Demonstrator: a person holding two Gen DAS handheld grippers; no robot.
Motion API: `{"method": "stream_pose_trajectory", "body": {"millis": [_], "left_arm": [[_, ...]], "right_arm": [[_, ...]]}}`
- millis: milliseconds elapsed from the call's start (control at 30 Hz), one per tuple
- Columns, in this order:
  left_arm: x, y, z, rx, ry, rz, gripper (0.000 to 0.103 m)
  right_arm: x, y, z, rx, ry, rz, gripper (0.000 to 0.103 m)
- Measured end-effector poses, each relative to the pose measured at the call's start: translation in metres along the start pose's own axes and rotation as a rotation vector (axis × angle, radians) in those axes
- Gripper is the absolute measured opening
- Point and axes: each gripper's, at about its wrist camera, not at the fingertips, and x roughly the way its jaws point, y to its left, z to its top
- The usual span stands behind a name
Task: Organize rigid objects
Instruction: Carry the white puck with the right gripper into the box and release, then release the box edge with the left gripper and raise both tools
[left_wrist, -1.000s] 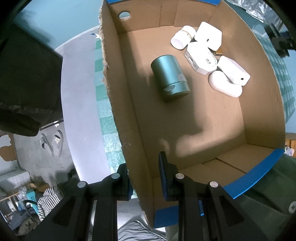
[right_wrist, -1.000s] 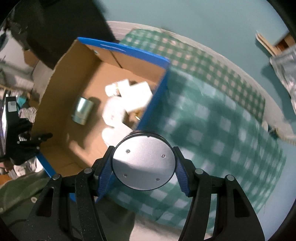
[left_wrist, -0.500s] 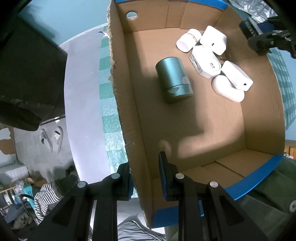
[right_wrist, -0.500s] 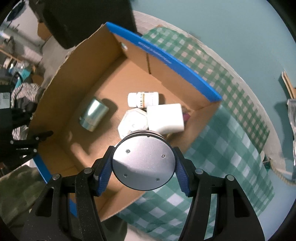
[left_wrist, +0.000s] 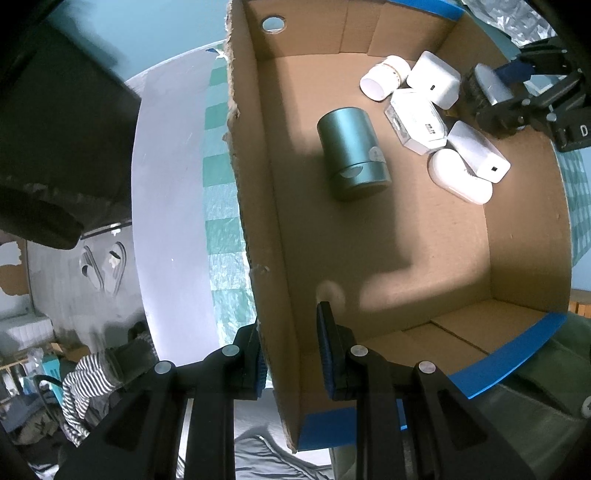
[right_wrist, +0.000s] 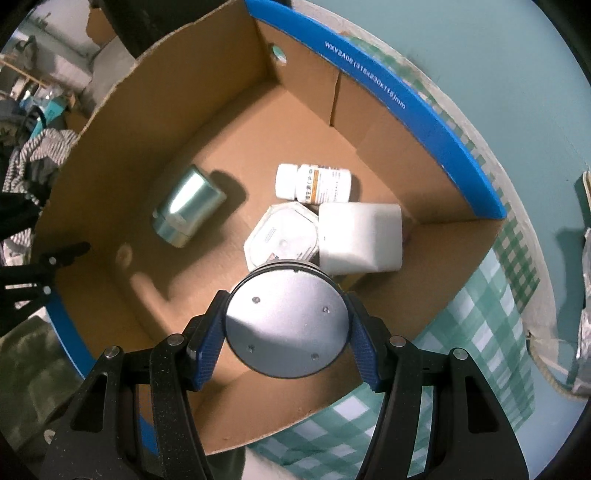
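Right wrist view: right gripper (right_wrist: 287, 345) clamped across round metal canister (right_wrist: 287, 325), hovering over cardboard box (right_wrist: 373, 92). Rigid, smooth, likely slippery; best gripped across diameter. Left gripper (left_wrist: 291, 354) pinching box wall.

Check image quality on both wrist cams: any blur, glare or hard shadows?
Left wrist: sharp inside the box, with a hard tongs shadow on the floor and a dark one beside the green can; strong fisheye bending at the edges. Right wrist: white block slightly smeared; soft sheen on the held metal disc.
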Motion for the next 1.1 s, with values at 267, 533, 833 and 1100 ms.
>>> {"method": "stream_pose_trajectory", "body": {"millis": [267, 533, 833, 1100], "left_arm": [[0.000, 0.000, 0.001, -0.018, -0.005, 0.008, 0.022], [-0.021, 0.004, 0.012, -0.057, -0.055, 0.044, 0.029], [-0.089, -0.001, 0.039, -0.069, -0.210, 0.121, 0.076], [-0.159, -0.014, 0.069, -0.067, -0.375, 0.150, 0.089]], "right_arm": [[-0.015, -0.004, -0.006, 0.012, -0.033, -0.004, 0.067], [-0.061, -0.021, -0.021, 0.135, -0.151, -0.014, 0.071], [-0.142, -0.053, -0.050, 0.377, -0.382, -0.067, 0.071], [-0.192, -0.073, -0.076, 0.507, -0.497, -0.122, 0.072]]}}
